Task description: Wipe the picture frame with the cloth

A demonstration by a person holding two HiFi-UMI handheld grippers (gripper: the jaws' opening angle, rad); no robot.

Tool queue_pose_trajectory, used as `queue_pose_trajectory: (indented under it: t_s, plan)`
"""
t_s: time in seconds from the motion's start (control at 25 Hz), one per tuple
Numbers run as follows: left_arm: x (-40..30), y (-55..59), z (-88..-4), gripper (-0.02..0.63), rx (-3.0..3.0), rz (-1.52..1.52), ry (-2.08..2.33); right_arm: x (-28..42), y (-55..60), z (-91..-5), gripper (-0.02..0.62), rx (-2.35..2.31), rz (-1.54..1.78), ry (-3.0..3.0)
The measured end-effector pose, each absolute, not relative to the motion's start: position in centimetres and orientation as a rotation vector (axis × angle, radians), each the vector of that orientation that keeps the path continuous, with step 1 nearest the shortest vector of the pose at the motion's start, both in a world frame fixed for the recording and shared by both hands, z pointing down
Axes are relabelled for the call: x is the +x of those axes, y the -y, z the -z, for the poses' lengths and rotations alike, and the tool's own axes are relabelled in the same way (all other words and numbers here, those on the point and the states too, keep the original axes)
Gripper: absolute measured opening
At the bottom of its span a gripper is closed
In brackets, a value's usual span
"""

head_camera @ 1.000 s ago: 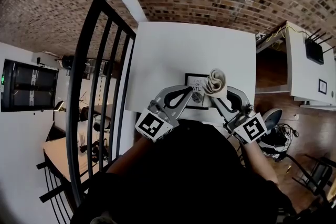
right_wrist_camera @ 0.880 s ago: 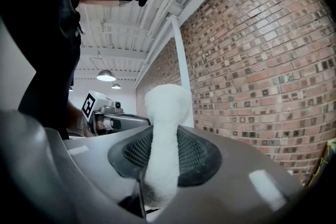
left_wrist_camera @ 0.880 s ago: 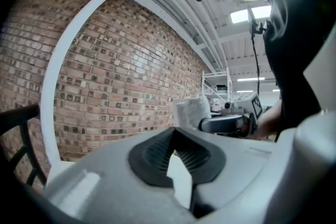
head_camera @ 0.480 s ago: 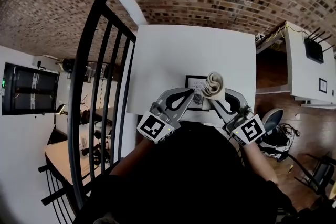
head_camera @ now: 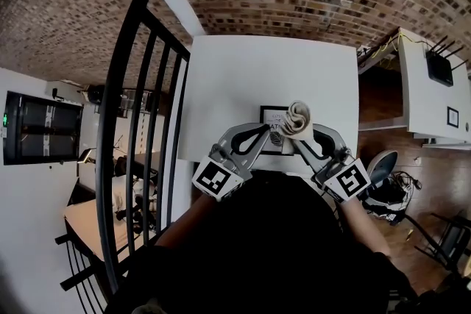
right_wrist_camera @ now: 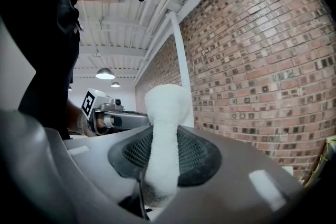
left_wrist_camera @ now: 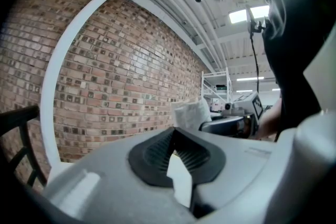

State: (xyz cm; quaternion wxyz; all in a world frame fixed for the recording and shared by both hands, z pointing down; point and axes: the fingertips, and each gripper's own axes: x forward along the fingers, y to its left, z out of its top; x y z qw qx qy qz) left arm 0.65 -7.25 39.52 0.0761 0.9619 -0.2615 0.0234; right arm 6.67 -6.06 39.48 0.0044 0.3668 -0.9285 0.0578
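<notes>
Left gripper (head_camera: 266,132): jaws pinched on a thin white edge, apparently the picture frame (head_camera: 273,115), at the near edge of the table (head_camera: 243,70). Frame: stiff, light, probably fragile; hold by the rim. Right gripper (head_camera: 301,135): jaws clamped on the cloth (head_camera: 297,118), soft and bunched over the frame's right side.

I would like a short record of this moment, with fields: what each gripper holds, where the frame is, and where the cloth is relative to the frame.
surface: white table
picture frame: on the table's near side, between the two grippers
left gripper: fingers closed on a thin white piece, apparently the frame's left edge
right gripper: fingers closed on the cloth
cloth: pale and bunched, over the frame's right part; whether it touches the frame cannot be told
</notes>
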Motion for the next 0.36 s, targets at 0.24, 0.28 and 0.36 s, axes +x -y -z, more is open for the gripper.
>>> queue_pose_trajectory:
  t_s: [0.24, 0.28, 0.36]
  plan:
    - [0.49, 6.87, -39.79, 0.002, 2.881, -0.082, 0.780, 6.40, 5.78, -40.10, 0.115, 1.139, -0.196, 2.882]
    - [0.45, 6.79, -39.85, 0.002, 2.879, -0.084, 0.780, 6.35, 5.70, -40.16, 0.115, 1.137, -0.198, 2.881]
    - [0.36, 6.62, -39.98, 0.002, 2.876, -0.089, 0.781, 6.24, 5.52, -40.27, 0.115, 1.135, -0.202, 2.882]
